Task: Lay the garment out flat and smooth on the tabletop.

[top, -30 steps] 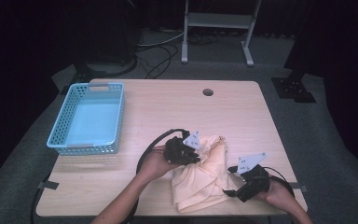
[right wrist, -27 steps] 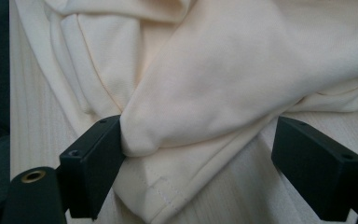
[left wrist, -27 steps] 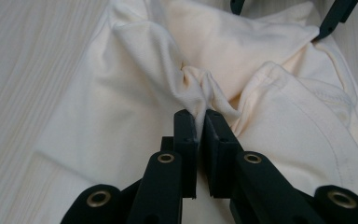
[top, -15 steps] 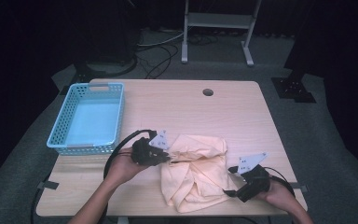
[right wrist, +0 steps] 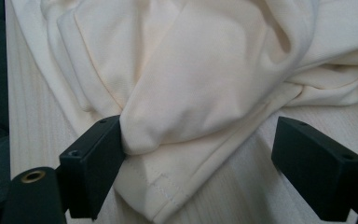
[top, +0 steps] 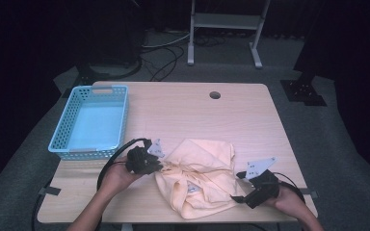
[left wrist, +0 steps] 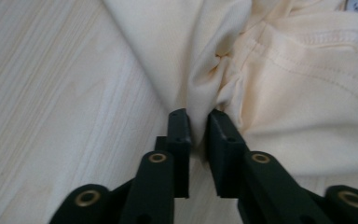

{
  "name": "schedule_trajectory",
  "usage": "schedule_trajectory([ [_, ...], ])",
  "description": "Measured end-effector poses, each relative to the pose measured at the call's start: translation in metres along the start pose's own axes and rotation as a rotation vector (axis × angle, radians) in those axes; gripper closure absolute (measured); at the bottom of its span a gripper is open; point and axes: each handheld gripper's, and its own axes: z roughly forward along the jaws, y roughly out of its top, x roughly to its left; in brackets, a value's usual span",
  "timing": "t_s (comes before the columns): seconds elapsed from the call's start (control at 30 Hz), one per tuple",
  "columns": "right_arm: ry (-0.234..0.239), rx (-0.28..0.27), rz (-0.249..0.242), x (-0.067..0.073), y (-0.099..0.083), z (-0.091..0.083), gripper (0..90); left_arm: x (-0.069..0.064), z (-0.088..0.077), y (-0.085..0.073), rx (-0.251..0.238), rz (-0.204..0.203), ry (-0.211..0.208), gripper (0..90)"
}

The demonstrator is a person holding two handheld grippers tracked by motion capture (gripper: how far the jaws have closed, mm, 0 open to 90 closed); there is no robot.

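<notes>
While the left gripper [left wrist: 198, 122] pinches a bunched fold of the pale yellow shirt [top: 202, 175], its jaws just easing apart, the right gripper [right wrist: 198, 154] gapes wide, cloth touching one jaw.

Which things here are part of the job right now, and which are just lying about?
In the job:
- yellow shirt
- left gripper, jaws just opening a little, shirt fabric between them
- right gripper, jaws wide, fabric against one jaw

Lying about:
- blue basket, nothing visible in it
- metal stand behind the table
</notes>
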Motion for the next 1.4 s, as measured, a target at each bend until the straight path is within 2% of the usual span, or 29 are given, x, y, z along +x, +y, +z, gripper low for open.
schedule_trajectory([
  [0.13, 0.000, 0.010, -0.002, 0.000, 0.001, 0.000, 16.6, 0.002, -0.007, 0.003, -0.082, -0.018, -0.066, 66.8],
  [0.2, 0.002, 0.016, -0.005, 0.000, 0.002, 0.000, 16.6, 0.001, -0.010, 0.010, -0.103, -0.013, -0.082, 60.5],
  [0.4, 0.001, 0.018, -0.003, 0.000, 0.002, 0.000, 16.6, -0.009, -0.003, 0.044, -0.143, 0.046, -0.109, 53.0],
  [0.57, -0.001, 0.020, 0.001, 0.000, 0.003, 0.000, 16.6, -0.020, 0.015, 0.079, -0.149, 0.115, -0.140, 49.5],
  [0.73, 0.000, 0.019, -0.001, 0.000, 0.003, 0.000, 16.5, -0.030, 0.033, 0.110, -0.140, 0.167, -0.162, 48.0],
  [1.0, 0.000, 0.017, -0.002, 0.000, 0.002, 0.000, 16.6, -0.038, 0.063, 0.145, -0.088, 0.220, -0.171, 45.4],
  [1.07, 0.001, 0.017, 0.000, 0.000, 0.002, 0.000, 16.5, -0.040, 0.069, 0.150, -0.074, 0.234, -0.178, 48.3],
  [1.2, 0.002, 0.015, -0.005, 0.000, 0.002, 0.000, 16.5, -0.045, 0.079, 0.152, -0.007, 0.296, -0.163, 67.6],
  [1.3, 0.004, 0.014, -0.004, -0.001, 0.002, 0.000, 16.3, -0.044, 0.080, 0.149, -0.001, 0.299, -0.163, 79.7],
  [1.4, 0.003, 0.014, -0.004, -0.001, 0.002, 0.000, 16.1, -0.040, 0.075, 0.145, -0.010, 0.277, -0.161, 83.1],
])
